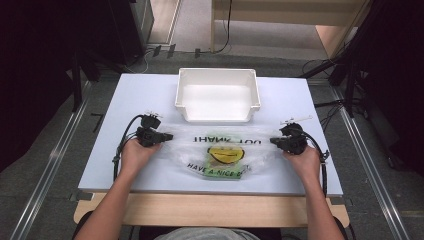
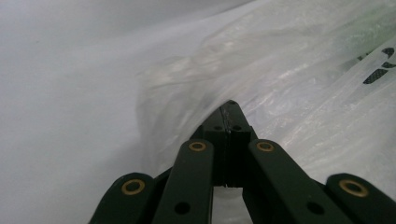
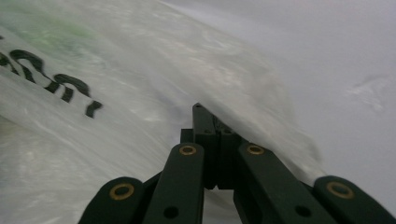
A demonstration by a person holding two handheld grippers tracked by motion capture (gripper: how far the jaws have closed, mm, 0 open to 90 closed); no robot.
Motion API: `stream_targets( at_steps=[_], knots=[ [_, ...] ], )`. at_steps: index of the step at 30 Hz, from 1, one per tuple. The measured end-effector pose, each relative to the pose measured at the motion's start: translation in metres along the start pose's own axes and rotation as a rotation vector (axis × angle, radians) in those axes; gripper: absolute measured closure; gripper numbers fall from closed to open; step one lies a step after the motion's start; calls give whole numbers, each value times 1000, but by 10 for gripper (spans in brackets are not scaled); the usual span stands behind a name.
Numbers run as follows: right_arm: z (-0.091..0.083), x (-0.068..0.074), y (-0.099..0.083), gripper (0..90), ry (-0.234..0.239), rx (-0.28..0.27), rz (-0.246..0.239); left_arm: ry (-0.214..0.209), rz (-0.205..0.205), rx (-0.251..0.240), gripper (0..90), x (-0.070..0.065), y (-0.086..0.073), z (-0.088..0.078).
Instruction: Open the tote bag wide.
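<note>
A clear plastic bag (image 1: pixel 220 150) printed with a yellow smiley face and black lettering lies spread across the pale blue table (image 1: pixel 135 95). My left gripper (image 1: pixel 169 136) is at the bag's left edge, shut on the film. In the left gripper view the black jaws (image 2: pixel 229 106) press together with the crinkled bag (image 2: pixel 299 93) bunched at their tips. My right gripper (image 1: pixel 273 141) is at the bag's right edge. Its jaws (image 3: pixel 205 112) are shut too, and the bag (image 3: pixel 116 140) drapes over them. The bag is stretched flat between the two grippers.
An empty white plastic bin (image 1: pixel 180 95) stands behind the bag at the table's far middle. A wooden ledge (image 1: pixel 210 210) runs along the near edge. Cables and black stands (image 1: pixel 350 75) sit beyond the table's right and left sides.
</note>
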State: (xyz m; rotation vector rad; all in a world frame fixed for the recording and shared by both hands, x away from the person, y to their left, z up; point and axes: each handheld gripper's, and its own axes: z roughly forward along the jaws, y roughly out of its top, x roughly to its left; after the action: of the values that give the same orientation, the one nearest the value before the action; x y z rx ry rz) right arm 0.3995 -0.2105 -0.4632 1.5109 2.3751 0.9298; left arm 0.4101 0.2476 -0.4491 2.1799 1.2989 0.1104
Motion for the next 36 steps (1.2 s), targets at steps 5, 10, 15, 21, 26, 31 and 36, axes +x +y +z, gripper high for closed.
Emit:
stream_targets(
  at_steps=[5, 10, 15, 21, 26, 31, 36],
  knots=[
    [-5, 9, 1, 900, 31, -3, -23, -54, 9, -19, 900, -4, 1, -7],
    [-14, 21, 6, 900, 58, -34, -45, -78, 17, -39, 900, -8, 4, -13],
    [-20, 31, 11, 900, 50, -34, -70, -95, 37, -33, 887, -14, 5, -18],
    [-33, 36, 14, 900, 104, -62, -53, -142, 19, -65, 844, -14, 8, -30],
    [-31, 48, 20, 900, 112, -59, -94, -163, 34, -68, 789, -20, 12, -35],
    [-28, 62, 36, 900, 140, -55, -129, -166, 60, -68, 843, -32, 23, -34],
    [-20, 77, 54, 900, 177, -57, -160, -172, 77, -56, 900, -42, 36, -26]
  ],
)
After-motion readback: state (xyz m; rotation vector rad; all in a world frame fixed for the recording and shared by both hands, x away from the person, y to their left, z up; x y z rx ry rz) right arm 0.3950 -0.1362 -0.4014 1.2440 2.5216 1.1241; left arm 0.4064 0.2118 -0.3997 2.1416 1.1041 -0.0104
